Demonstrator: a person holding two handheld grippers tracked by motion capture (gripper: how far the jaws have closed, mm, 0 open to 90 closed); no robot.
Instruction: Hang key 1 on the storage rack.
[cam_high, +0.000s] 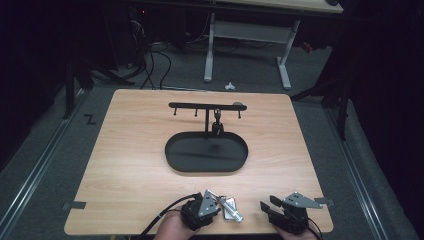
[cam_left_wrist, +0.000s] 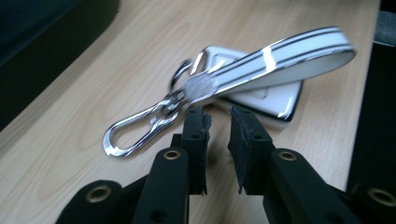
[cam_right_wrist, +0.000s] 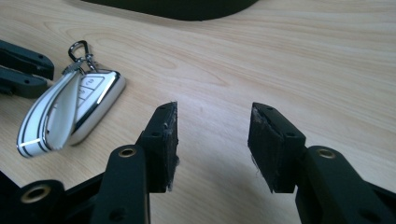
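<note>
- Key fob (cam_high: 230, 208) lies at the table's (cam_high: 125, 150) near edge, just ahead of the left gripper (cam_left_wrist: 217, 122), whose jaws stand slightly apart.
- Right gripper (cam_right_wrist: 212, 126), spread wide and holding nothing, sits beside it.

A wooden surface (cam_high: 130, 150) sits in the middle of a dim room on grey floor (cam_high: 45, 165). Behind it, a white-legged desk (cam_high: 245, 40) stands against the dark, cables (cam_high: 155, 65) snaking down beside it. There's a small white piece (cam_high: 229, 86) lying on the floor just past the far edge. Tape tabs (cam_high: 75, 205) mark the near corners, one on each side.
</note>
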